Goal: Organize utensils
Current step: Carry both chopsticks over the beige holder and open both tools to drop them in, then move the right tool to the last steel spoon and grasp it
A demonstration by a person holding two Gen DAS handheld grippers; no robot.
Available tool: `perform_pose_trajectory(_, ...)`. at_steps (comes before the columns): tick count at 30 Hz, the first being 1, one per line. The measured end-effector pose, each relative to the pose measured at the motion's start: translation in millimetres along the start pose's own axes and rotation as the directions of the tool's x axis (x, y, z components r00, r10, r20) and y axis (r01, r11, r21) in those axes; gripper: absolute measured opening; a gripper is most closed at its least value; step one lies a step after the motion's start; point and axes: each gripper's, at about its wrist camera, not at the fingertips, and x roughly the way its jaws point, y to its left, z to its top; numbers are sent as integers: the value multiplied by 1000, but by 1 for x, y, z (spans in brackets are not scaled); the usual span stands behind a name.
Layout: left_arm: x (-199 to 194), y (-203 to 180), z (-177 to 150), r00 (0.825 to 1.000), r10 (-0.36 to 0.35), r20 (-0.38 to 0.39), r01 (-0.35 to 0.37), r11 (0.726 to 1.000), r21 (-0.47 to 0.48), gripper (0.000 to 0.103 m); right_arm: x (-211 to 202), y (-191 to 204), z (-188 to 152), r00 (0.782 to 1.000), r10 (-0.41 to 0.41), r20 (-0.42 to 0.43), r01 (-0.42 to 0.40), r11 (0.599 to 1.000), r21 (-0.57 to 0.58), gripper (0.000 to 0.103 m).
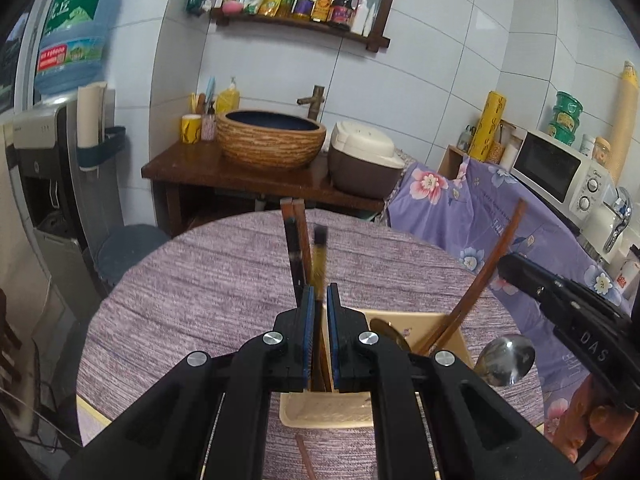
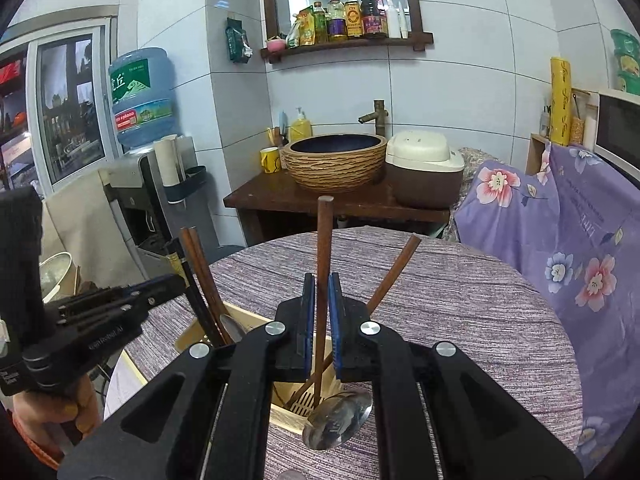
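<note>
Right wrist: right tool (image 2: 319, 292) pinches brown chopstick (image 2: 323, 240), near upright, lower tip inside beige holder (image 2: 286, 414).

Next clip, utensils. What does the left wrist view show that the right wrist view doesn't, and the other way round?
Only the left wrist view: the left gripper shut on a bundle of chopsticks over the utensil holder, a loose chopstick on the tablecloth near the bottom edge, and the whole front of the microwave.

Only the right wrist view: the right gripper shut on a single brown chopstick, the holder's slotted bottom, and a window.

Both: the holder, a metal spoon, the round table, basin, rice cooker.
</note>
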Motion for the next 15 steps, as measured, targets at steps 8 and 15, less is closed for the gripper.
perform_pose_trajectory(8,-36,3,-19,996,-9,85,10,1000,-9,72,-44,4,-16,993,-56,108,59,998,-28,51)
perform_pose_trajectory(15,-53,18,-81,988,140,67,-142,990,20,97,-84,20,-88,983,-172,59,176,983,-53,81)
